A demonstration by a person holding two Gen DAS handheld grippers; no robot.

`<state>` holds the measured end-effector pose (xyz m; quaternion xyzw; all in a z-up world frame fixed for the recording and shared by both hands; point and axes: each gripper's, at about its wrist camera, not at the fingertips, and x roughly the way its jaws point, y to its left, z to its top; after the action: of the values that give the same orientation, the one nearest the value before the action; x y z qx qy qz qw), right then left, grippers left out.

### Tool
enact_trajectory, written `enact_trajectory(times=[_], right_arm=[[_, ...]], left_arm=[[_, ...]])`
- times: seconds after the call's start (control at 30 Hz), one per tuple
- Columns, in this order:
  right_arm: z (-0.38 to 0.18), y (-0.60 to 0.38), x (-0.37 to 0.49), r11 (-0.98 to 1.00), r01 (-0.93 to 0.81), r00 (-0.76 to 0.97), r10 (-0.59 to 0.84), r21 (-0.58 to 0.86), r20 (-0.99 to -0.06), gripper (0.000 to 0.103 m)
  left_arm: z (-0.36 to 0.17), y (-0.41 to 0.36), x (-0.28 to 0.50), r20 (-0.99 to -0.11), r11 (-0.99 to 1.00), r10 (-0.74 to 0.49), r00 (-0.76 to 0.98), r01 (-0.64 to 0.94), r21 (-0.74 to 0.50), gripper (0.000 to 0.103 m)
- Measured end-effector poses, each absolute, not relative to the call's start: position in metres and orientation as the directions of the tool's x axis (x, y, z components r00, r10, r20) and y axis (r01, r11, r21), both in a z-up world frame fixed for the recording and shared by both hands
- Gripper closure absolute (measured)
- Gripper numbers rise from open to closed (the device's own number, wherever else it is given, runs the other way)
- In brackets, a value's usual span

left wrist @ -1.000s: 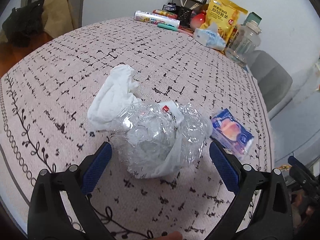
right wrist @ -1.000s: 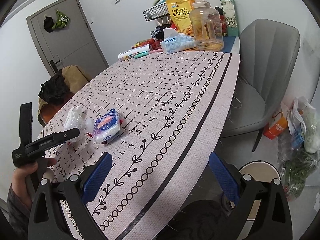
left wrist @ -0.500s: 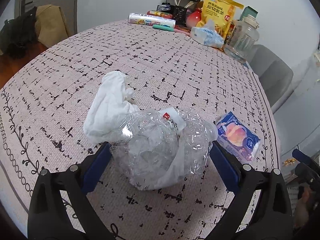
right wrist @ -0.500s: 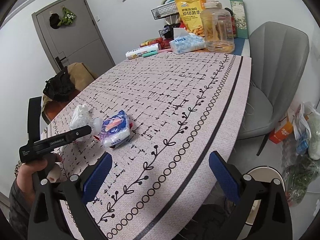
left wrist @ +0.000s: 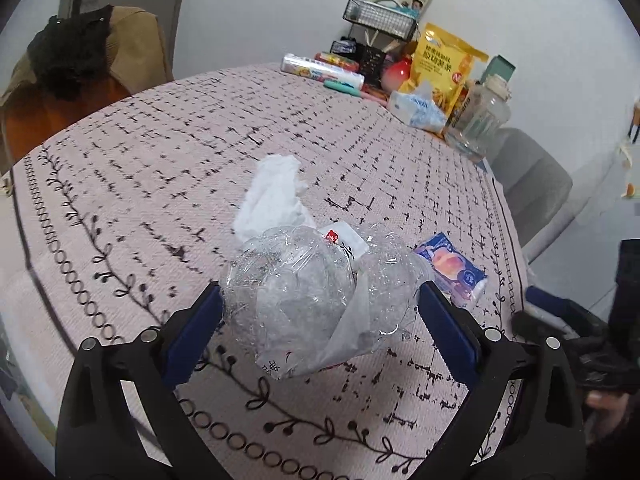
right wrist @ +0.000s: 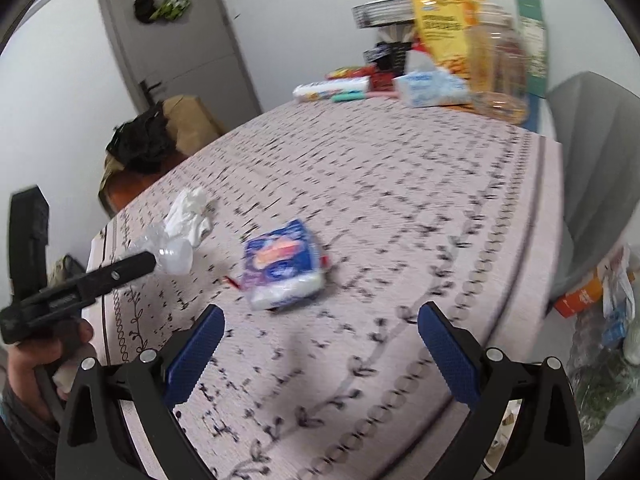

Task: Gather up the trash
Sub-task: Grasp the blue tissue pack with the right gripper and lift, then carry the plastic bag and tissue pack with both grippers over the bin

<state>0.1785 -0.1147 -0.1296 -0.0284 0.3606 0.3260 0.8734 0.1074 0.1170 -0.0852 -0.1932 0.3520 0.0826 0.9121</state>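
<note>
My left tongs (left wrist: 320,312) stand spread wide with the crushed clear plastic bottle (left wrist: 316,296) lying right between the blue pads (left wrist: 196,332), its long axis running roughly crosswise, from one pad to the other, so a squeeze would press it end to end. The pads look just beside its ends; I cannot tell whether they touch. The bottle lies on the bench (left wrist: 140,184), near its close edge, with a crumpled white tissue (left wrist: 276,196) touching it on the far side and a blue snack packet (left wrist: 452,272) just beside it to my right. My right tongs (right wrist: 320,348) are spread too and hold nothing; the packet (right wrist: 284,264) lies ahead of them and a little left, its long side slanting across my line. So the left is clearly nearer the bottle, the right nearer the packet. I judge the closing grip on the bottle comes next; its slick, springy plastic could pop out sideways
</note>
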Motion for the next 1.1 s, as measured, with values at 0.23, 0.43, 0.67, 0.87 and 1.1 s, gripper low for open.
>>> enact_trajectory(times=[0.23,0.43,0.67,0.87,1.1], right_arm=[[-0.131,-0.080,0.183,0.760,-0.638,0.513,0.541,0.125,-0.667,0.017],[-0.129,-0.072,0.198,0.766,-0.628,0.503,0.532,0.135,-0.682,0.030],[-0.119,-0.037,0.215,0.737,-0.674,0.490,0.498,0.052,-0.715,0.030],[-0.126,-0.006,0.235,0.724,-0.690,0.447,0.424,-0.002,-0.787,0.030],[-0.142,0.010,0.242,0.710,-0.704,0.371,0.366,-0.001,-0.853,0.052]], left_arm=[[-0.073,0.130,0.091,-0.649,0.901,0.039,0.760,-0.308,-0.306,0.007],[-0.073,0.135,0.084,-0.642,0.892,0.047,0.766,-0.321,-0.317,0.007],[-0.071,0.140,0.077,-0.633,0.882,0.061,0.771,-0.338,-0.327,0.007],[-0.069,0.146,0.071,-0.628,0.872,0.077,0.774,-0.357,-0.333,0.007],[-0.068,0.145,0.068,-0.624,0.872,0.074,0.778,-0.354,-0.338,0.007]])
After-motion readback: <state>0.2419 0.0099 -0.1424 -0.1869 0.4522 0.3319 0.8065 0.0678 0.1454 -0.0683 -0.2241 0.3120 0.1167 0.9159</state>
